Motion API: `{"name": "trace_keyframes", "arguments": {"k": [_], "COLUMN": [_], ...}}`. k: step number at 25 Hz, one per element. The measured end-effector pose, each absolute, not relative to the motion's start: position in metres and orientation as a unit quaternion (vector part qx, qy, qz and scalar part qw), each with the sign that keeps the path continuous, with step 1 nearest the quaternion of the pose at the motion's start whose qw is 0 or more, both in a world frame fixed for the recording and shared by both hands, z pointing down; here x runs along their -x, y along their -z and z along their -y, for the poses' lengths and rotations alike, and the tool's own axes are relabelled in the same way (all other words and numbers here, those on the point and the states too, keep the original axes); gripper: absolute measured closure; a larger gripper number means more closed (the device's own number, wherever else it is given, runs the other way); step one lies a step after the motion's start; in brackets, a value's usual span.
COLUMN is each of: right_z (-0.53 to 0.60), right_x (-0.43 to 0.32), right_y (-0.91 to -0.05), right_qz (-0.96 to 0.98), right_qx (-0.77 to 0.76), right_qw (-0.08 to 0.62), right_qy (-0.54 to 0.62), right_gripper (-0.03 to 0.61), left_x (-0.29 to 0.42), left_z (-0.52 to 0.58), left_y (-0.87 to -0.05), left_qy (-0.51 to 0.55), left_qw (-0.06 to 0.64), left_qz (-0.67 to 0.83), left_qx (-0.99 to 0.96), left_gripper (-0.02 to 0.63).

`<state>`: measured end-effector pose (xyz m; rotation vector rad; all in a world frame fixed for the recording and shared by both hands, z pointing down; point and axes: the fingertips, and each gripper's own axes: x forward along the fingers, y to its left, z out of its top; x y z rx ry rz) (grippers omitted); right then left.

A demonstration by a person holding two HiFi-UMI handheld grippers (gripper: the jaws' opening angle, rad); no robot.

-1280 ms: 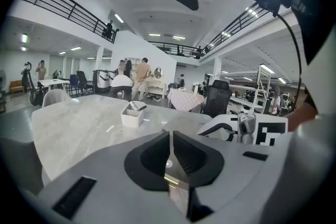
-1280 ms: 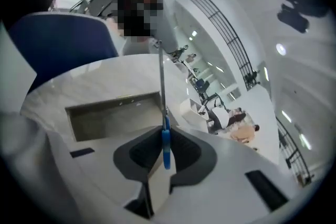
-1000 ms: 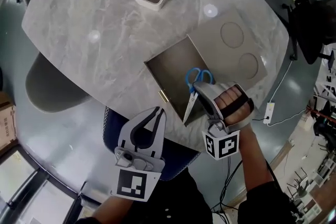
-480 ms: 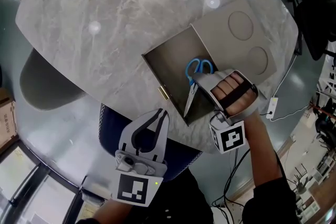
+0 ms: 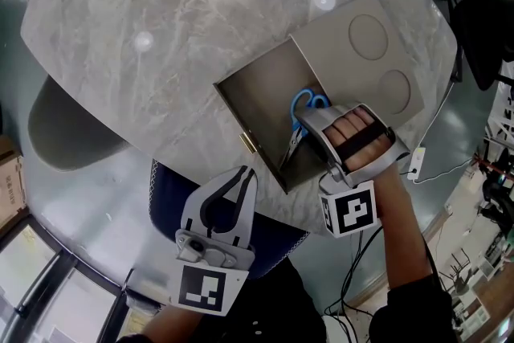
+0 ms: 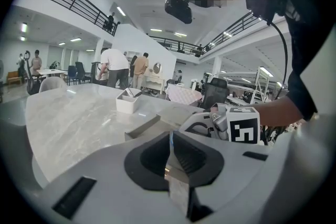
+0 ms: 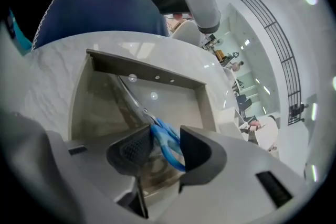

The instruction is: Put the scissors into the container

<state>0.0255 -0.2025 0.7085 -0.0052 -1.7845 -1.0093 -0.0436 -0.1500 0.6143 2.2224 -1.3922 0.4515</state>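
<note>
Right gripper (image 7: pixel 164 140) gripped the blue scissors (image 7: pixel 169 148) by the handles | scissors sat inside the open grey container (image 5: pixel 259 102), blades slanting toward its floor | left gripper (image 6: pixel 170 137) clenched, empty, apart from the container's near corner

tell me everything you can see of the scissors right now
The scissors have blue plastic-looking handles and slim silver metal blades, which look closed. The right gripper holds them by the handles between its jaws. They hang tilted inside the open container, blades slanting down toward the wall on the person's side; whether the tips touch the floor cannot be told.
</note>
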Motion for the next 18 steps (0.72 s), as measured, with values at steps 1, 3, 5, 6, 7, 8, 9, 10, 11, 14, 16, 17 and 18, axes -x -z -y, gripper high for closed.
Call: {"name": "trace_keyframes", "arguments": {"k": [1,3,5,6,7,8,9,10,11,14,16,17,18], "right_z": [0.202,0.201,0.200,0.199,0.198,0.197,0.197,0.196,0.195,0.197,0.199,0.200,0.200], "right_x": [-0.025,-0.025,-0.025,-0.025,-0.025,-0.025,-0.025,-0.027,-0.028,-0.034,-0.037,-0.037,-0.037], "right_y": [-0.708,-0.707,-0.706,-0.705,-0.704,-0.702,-0.700,-0.698,-0.696,-0.687,-0.682,-0.680,-0.680], "right_qz": [0.746,0.750,0.757,0.760,0.762,0.764,0.766,0.768,0.770,0.780,0.788,0.790,0.792], "right_qx": [0.004,0.006,0.008,0.009,0.011,0.011,0.011,0.011,0.009,-0.010,-0.031,-0.040,-0.047], "right_qw": [0.521,0.525,0.531,0.534,0.536,0.537,0.538,0.539,0.540,0.536,0.526,0.522,0.519], "right_qy": [0.416,0.402,0.380,0.370,0.363,0.358,0.353,0.346,0.340,0.324,0.319,0.318,0.318], "right_gripper": [0.428,0.416,0.386,0.371,0.360,0.348,0.347,0.342,0.333,0.360,0.440,0.486,0.546], "left_x": [0.043,0.042,0.041,0.041,0.041,0.042,0.042,0.041,0.041,0.041,0.041,0.041,0.040], "left_z": [0.151,0.150,0.149,0.149,0.148,0.148,0.148,0.148,0.148,0.148,0.149,0.149,0.150], "left_y": [-0.614,-0.614,-0.615,-0.615,-0.615,-0.615,-0.614,-0.614,-0.613,-0.612,-0.612,-0.612,-0.612], "left_qy": [-0.164,-0.164,-0.165,-0.166,-0.167,-0.167,-0.167,-0.167,-0.167,-0.170,-0.172,-0.171,-0.171], "left_qw": [0.238,0.240,0.243,0.244,0.244,0.244,0.244,0.244,0.244,0.243,0.242,0.242,0.241], "left_qz": [0.509,0.508,0.507,0.505,0.505,0.505,0.505,0.505,0.505,0.503,0.502,0.502,0.502], "left_qx": [-0.811,-0.810,-0.810,-0.811,-0.811,-0.811,-0.811,-0.811,-0.811,-0.812,-0.812,-0.812,-0.813], "left_gripper": [0.583,0.583,0.583,0.583,0.583,0.583,0.583,0.583,0.583,0.583,0.583,0.583,0.583]}}
